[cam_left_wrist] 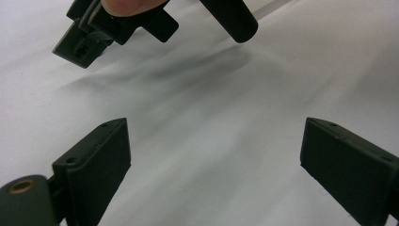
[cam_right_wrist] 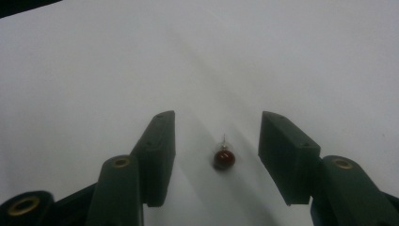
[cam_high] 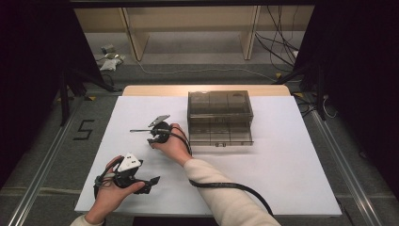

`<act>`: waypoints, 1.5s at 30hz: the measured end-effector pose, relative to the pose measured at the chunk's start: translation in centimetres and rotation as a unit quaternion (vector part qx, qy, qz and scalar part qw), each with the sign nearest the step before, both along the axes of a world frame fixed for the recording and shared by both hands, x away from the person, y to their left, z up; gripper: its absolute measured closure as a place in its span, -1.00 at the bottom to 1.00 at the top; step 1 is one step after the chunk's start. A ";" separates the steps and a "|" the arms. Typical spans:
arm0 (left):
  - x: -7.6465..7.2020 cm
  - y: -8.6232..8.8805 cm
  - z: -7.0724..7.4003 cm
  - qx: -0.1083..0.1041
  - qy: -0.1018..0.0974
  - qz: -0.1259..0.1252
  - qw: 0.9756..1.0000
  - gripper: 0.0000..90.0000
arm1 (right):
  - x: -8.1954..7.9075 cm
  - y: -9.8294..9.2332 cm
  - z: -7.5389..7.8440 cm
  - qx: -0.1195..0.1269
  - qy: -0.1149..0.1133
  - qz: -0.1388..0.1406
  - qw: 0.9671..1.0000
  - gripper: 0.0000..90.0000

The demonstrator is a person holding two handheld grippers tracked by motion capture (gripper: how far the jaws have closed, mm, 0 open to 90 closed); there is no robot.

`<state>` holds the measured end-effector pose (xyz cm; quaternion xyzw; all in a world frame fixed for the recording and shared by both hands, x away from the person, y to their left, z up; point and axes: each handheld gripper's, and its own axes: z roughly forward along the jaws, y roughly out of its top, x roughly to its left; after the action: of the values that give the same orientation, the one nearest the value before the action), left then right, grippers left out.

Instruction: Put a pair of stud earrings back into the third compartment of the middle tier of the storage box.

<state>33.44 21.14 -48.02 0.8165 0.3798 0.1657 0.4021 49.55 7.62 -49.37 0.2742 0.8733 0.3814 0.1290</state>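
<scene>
The right gripper [cam_right_wrist: 216, 136] stands partly open over the white sheet [cam_right_wrist: 94, 70], its matte black jaws flanking a small red bulb [cam_right_wrist: 224, 158] without touching it. The bulb is round and glossy, with a thin metal tip pointing away from the gripper, its long axis running along the jaws. It lies midway between them. The left gripper [cam_left_wrist: 214, 155] is wide open with nothing between its jaws. The smoky clear plastic drawer box [cam_high: 219, 117] sits beyond the right gripper.

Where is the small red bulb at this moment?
In the right gripper view, the small red bulb lies on the white sheet, between the right tool's open jaws, touching neither.
</scene>
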 end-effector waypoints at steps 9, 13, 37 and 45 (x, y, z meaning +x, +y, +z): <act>0.0 0.0 0.0 -0.001 0.000 0.000 1.000 -0.80 | 0.3 0.1 -0.5 -0.007 0.007 -0.001 1.000 0.18; 0.0 0.0 0.0 -0.001 0.000 0.000 1.000 -0.80 | 0.3 0.2 -0.6 -0.006 0.008 -0.003 1.000 0.23; 0.0 0.0 0.0 -0.002 0.001 0.001 1.000 -0.80 | 0.5 -0.6 -1.0 0.014 0.008 -0.031 0.999 0.75; 0.0 0.0 0.0 -0.002 0.001 -0.001 1.000 -0.80 | 0.4 -0.5 -1.0 0.014 0.005 -0.035 0.999 0.79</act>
<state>33.47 21.15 -48.01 0.8159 0.3801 0.1640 0.4035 49.97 7.12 -50.34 0.3087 0.8581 0.3878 0.1342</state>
